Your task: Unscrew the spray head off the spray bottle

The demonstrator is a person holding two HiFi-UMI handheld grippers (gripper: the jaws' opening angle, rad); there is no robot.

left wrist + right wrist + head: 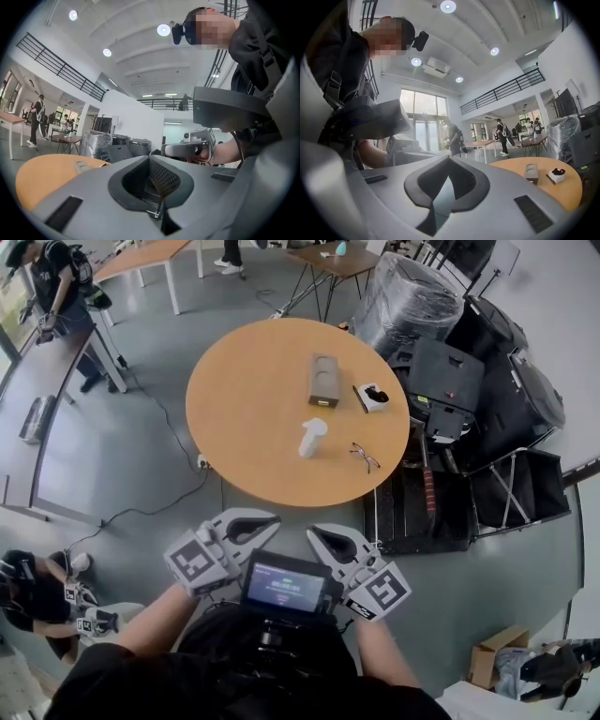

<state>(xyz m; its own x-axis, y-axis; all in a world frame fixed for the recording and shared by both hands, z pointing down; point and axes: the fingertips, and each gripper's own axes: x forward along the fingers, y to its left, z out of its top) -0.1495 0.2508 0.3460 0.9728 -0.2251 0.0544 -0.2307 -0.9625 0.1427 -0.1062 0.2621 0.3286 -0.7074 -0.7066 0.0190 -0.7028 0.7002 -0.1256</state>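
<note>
The white spray bottle (312, 437) stands upright near the middle of the round orange table (244, 427). Both grippers are held close to the person's body, well short of the table's near edge, with their tips turned towards each other. The left gripper (266, 522) is shut with nothing in it, and its own view (153, 174) shows the jaws closed on empty air. The right gripper (316, 536) is also shut and empty (447, 181). In the left gripper view the right gripper (188, 149) shows in the person's hand. The bottle is in neither gripper view.
On the table lie a grey tissue box (323, 381), a small white holder (373, 397) with a pen beside it, and glasses (365, 457). Black cases and wrapped gear (469, 390) crowd the table's right side. A cable (159, 493) runs across the floor on the left.
</note>
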